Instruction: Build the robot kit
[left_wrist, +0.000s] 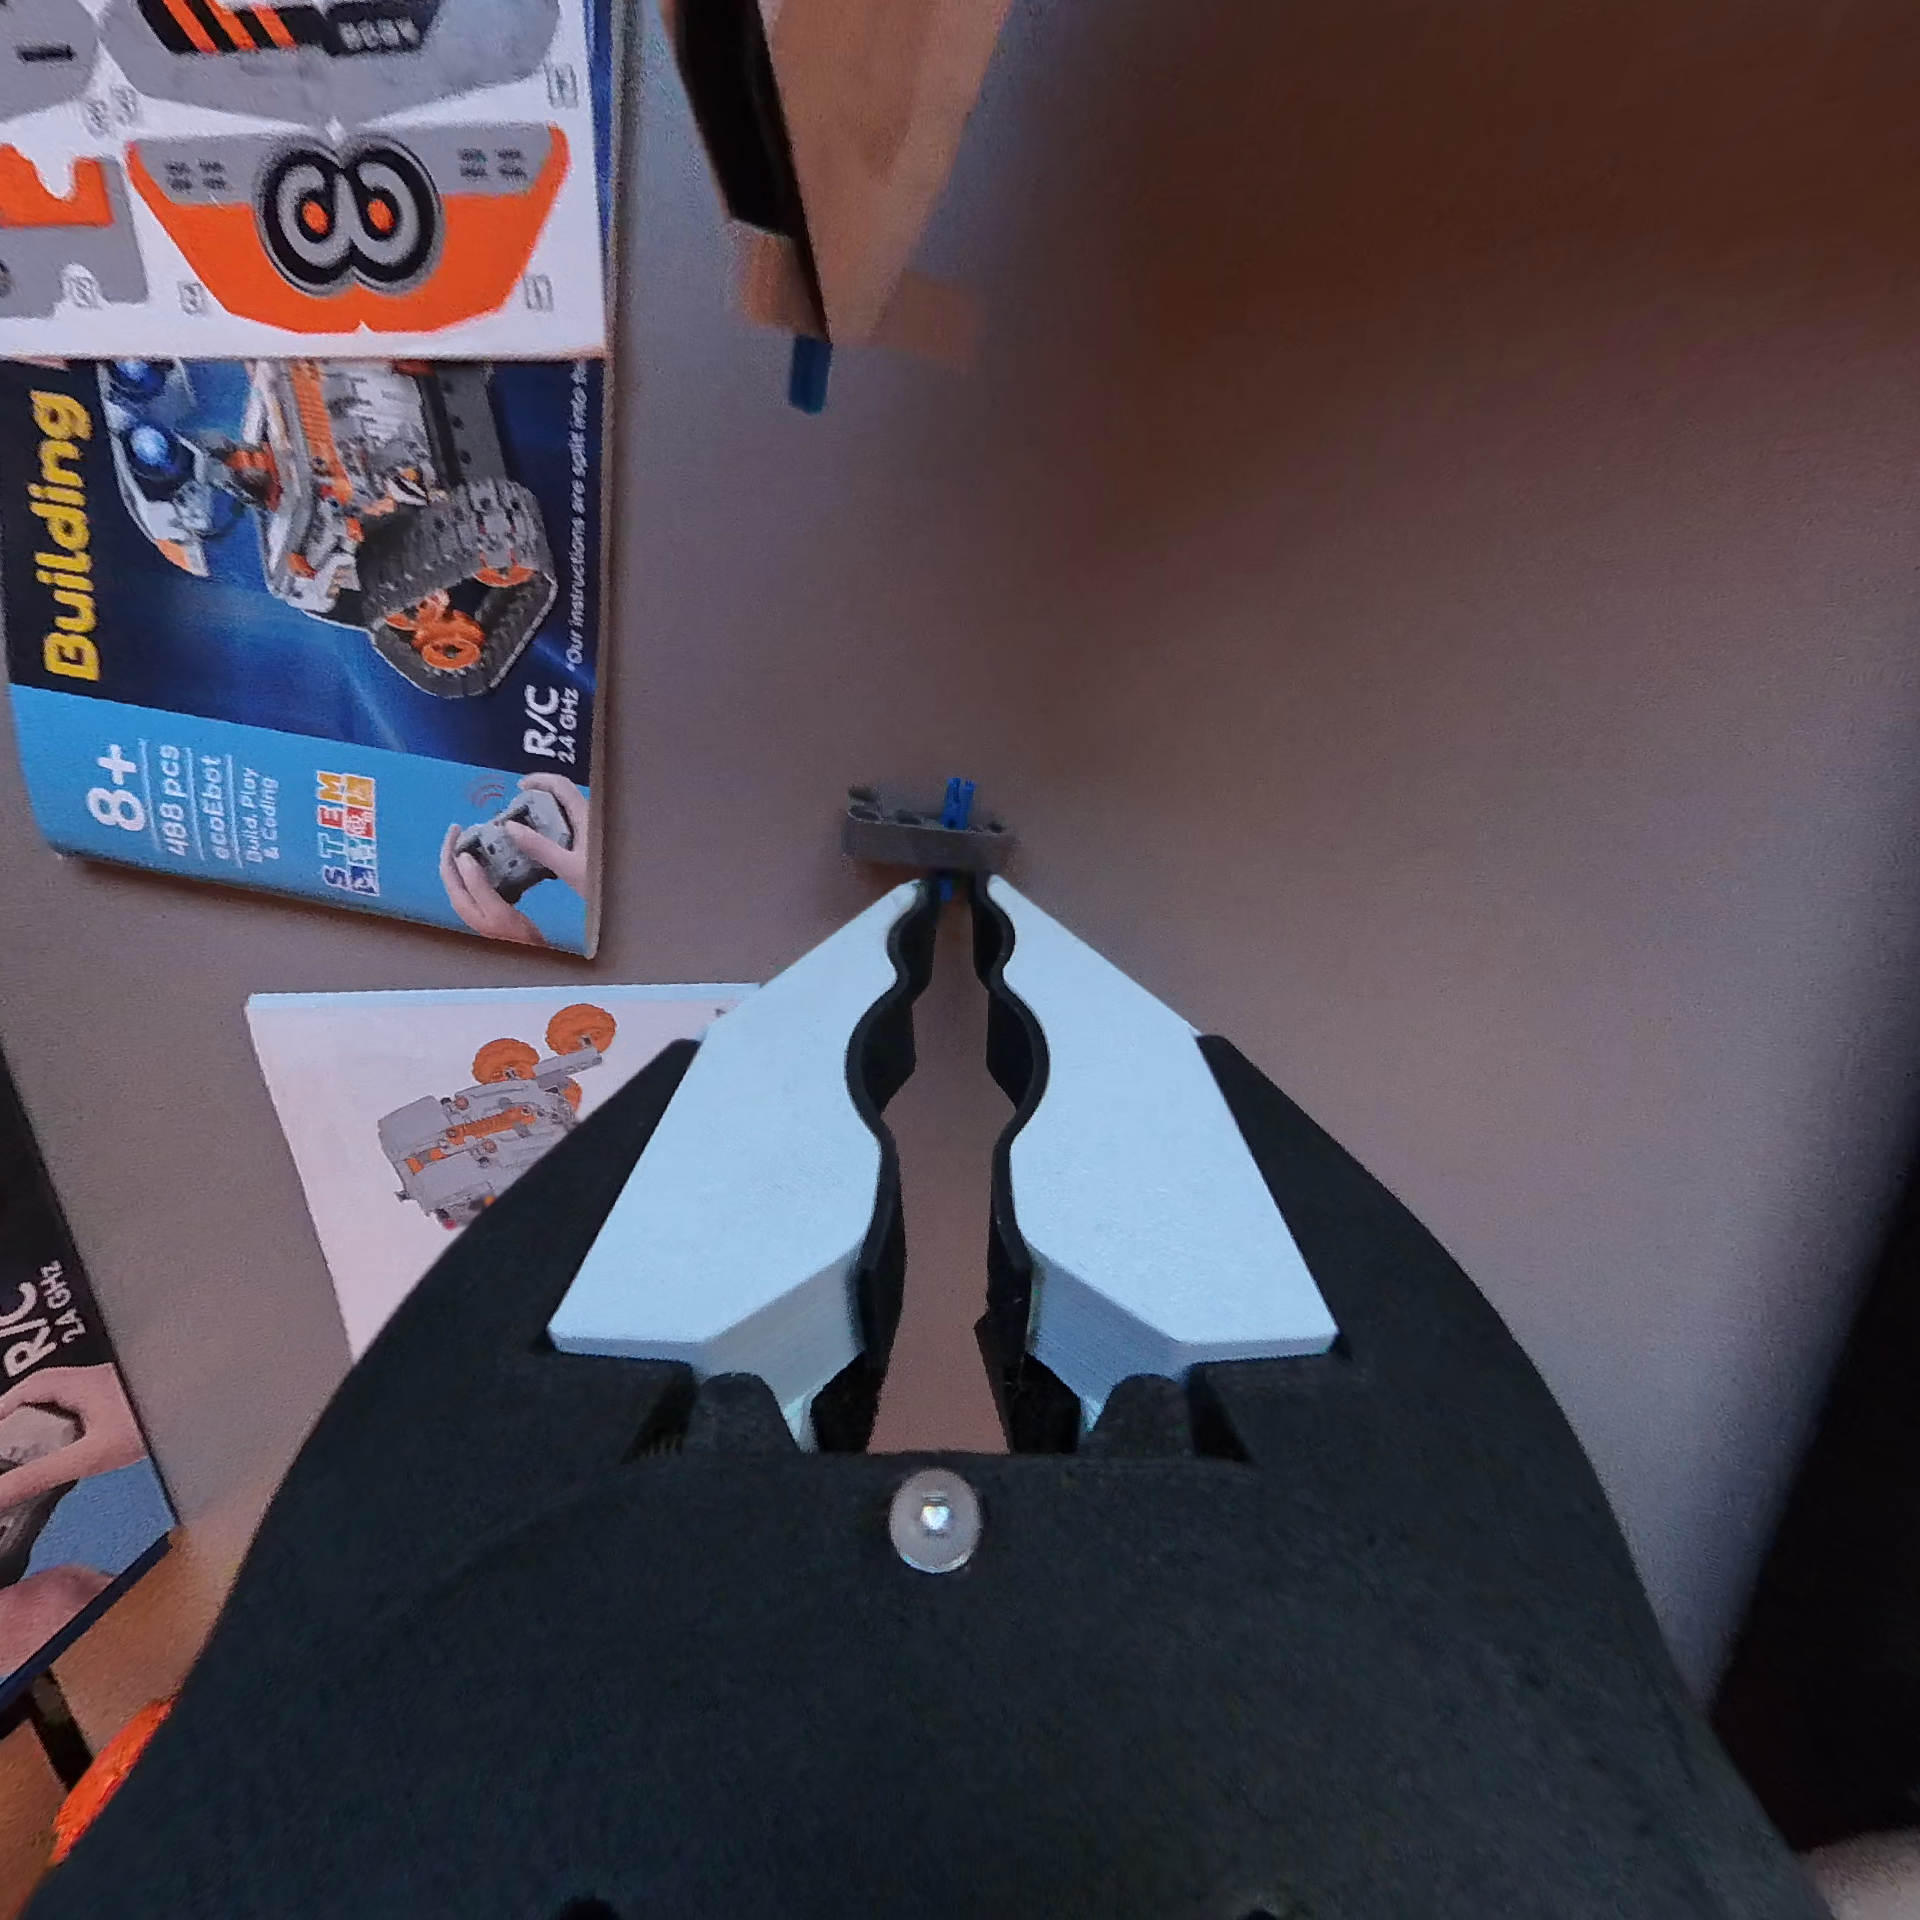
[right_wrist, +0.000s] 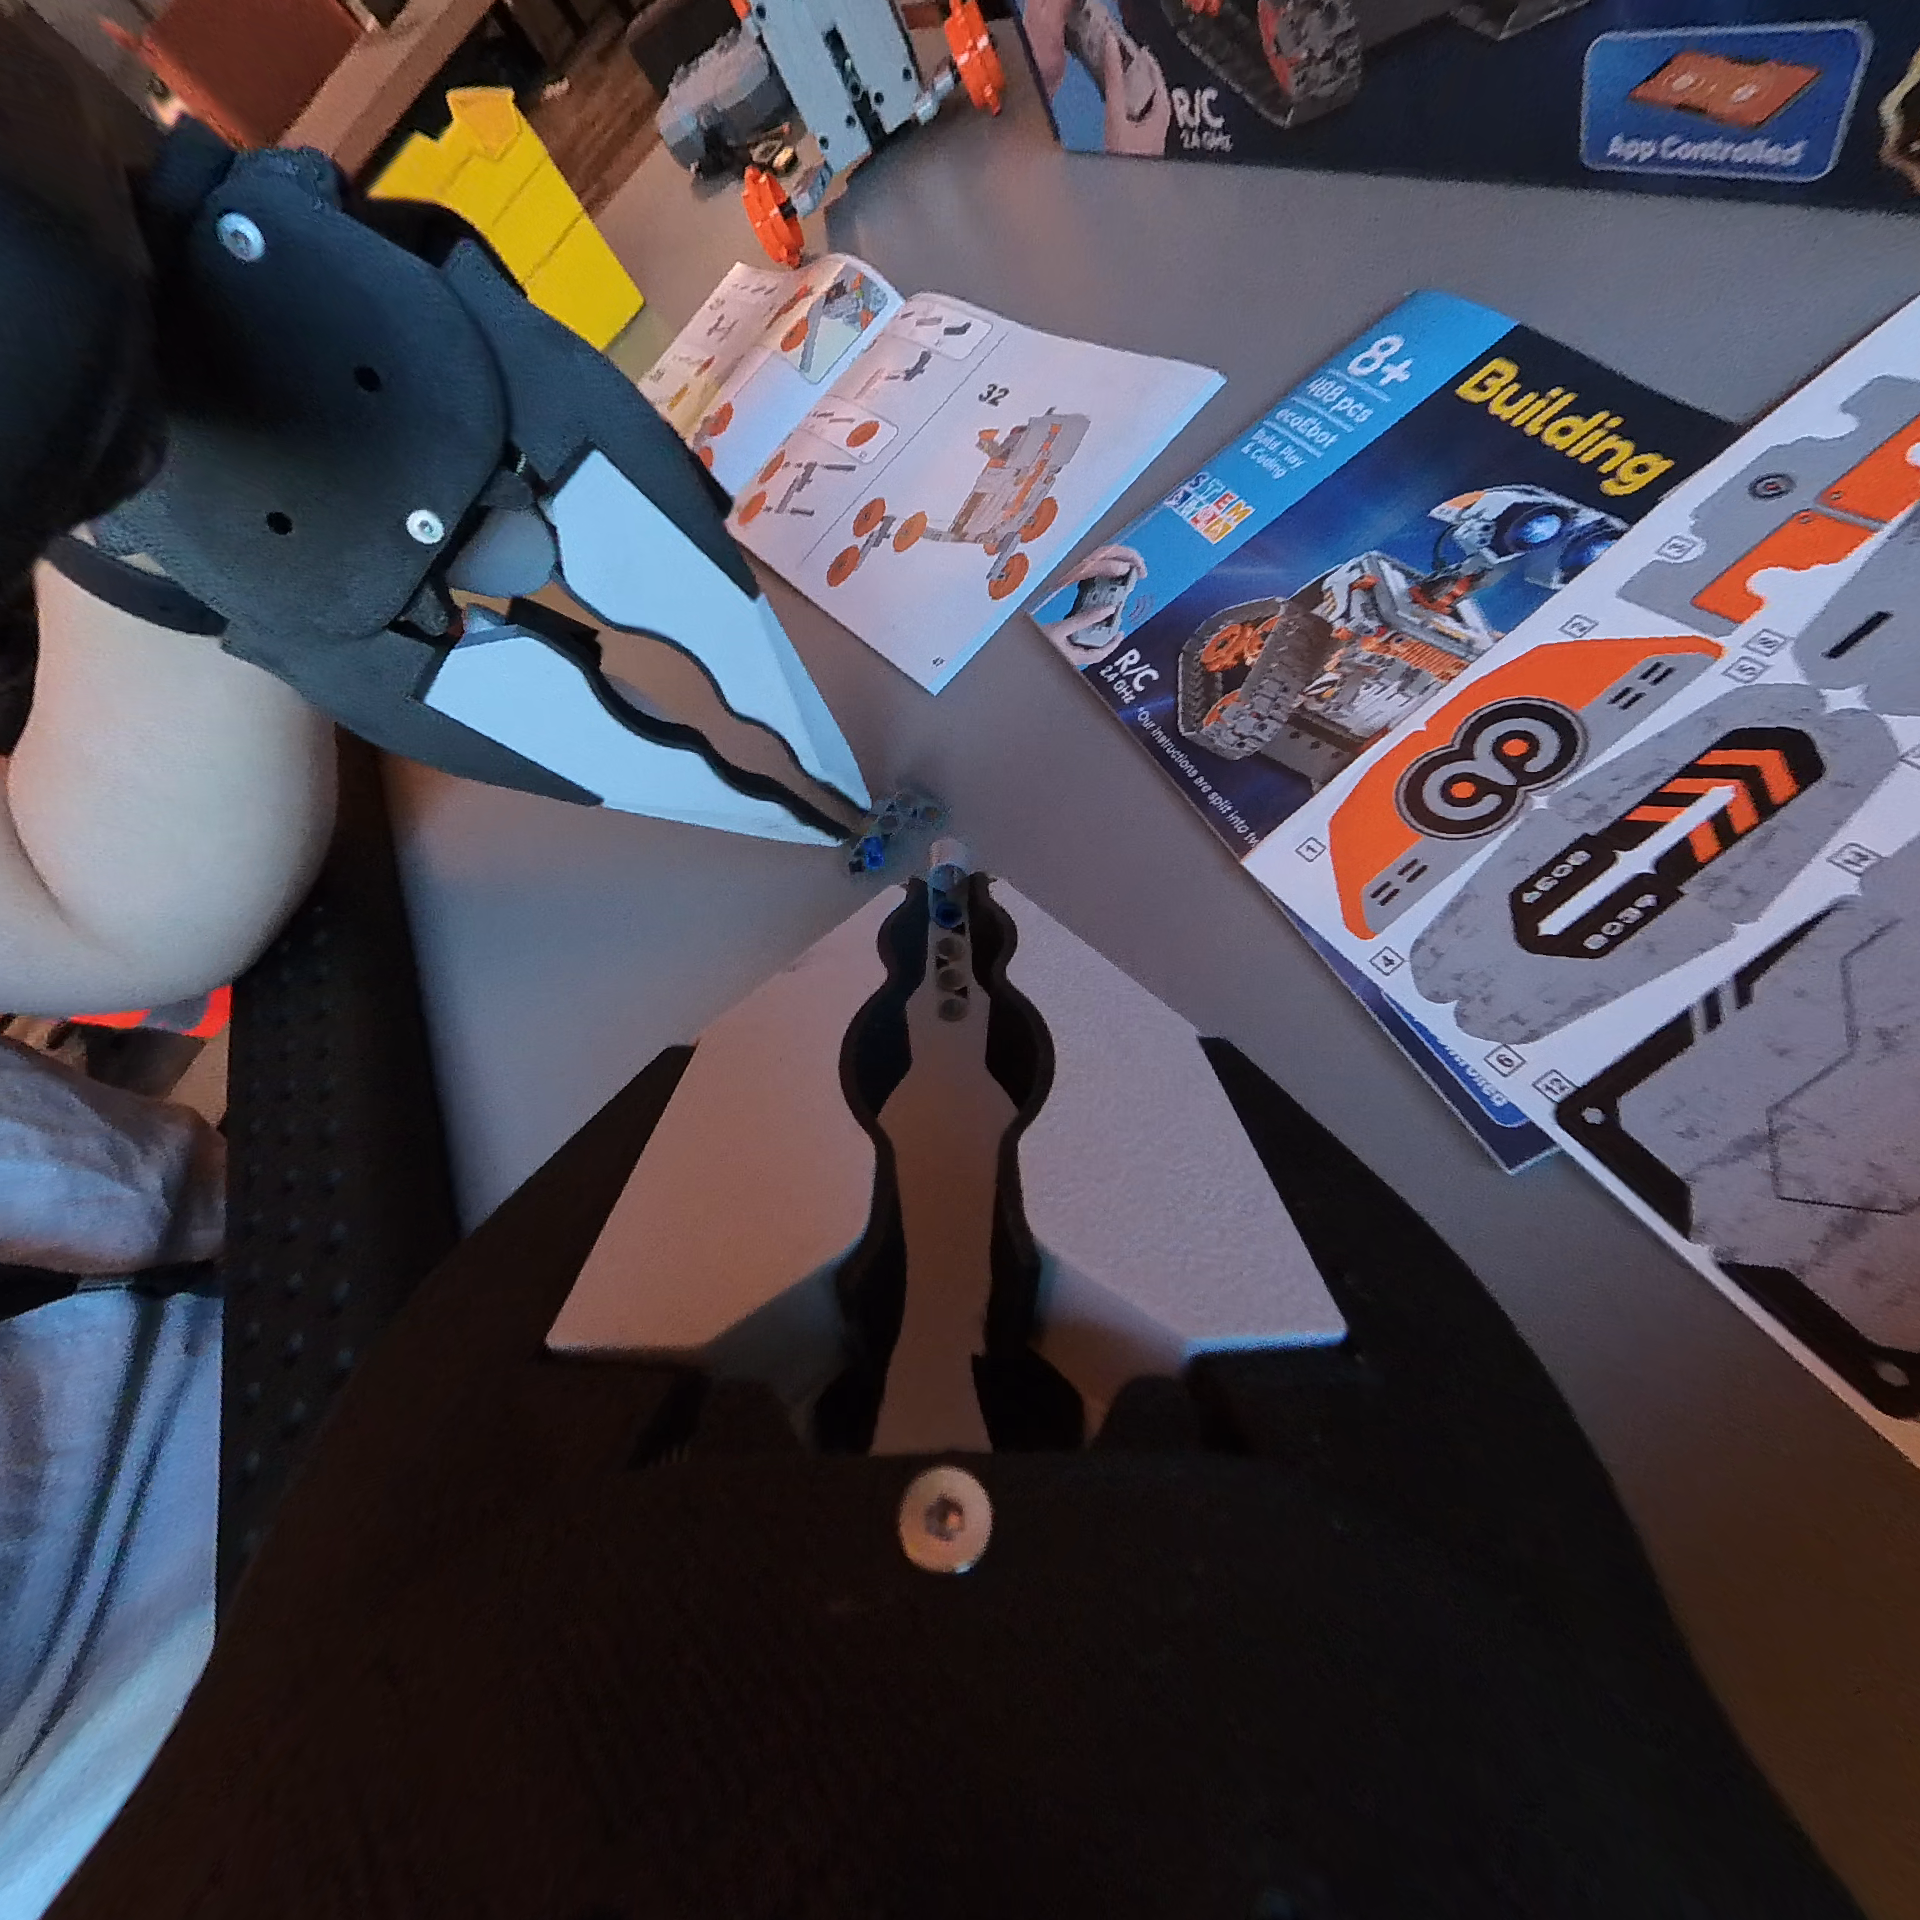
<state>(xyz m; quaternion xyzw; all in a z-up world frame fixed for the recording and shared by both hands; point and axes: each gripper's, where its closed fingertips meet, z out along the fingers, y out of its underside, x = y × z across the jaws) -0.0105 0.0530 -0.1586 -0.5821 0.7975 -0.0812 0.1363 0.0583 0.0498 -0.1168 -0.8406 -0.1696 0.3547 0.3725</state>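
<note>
In the left wrist view my left gripper (left_wrist: 951, 885) is shut on the lower end of a blue pin (left_wrist: 957, 800) that runs through a small dark grey holed beam (left_wrist: 914, 836), close to the grey table (left_wrist: 1403, 883). The right wrist view shows that gripper (right_wrist: 854, 826) with the beam (right_wrist: 899, 812) at its tips. My right gripper (right_wrist: 951, 891) is shut on a light grey holed beam (right_wrist: 951, 977) that carries a blue pin (right_wrist: 943, 912) near its front end. Its tip lies just short of the left gripper's piece. The right gripper's fingers (left_wrist: 862, 208) show blurred at the top of the left wrist view.
A blue instruction booklet (right_wrist: 1403, 582), a sticker sheet (right_wrist: 1662, 831) and an open manual (right_wrist: 935, 468) lie on the table to the right and far side. A partly built grey and orange model (right_wrist: 831, 73) and its box (right_wrist: 1455, 73) stand at the back. A person's arm (right_wrist: 135, 790) is at the left. The gap from one gripper's tips to the other's is roughly 9 cm.
</note>
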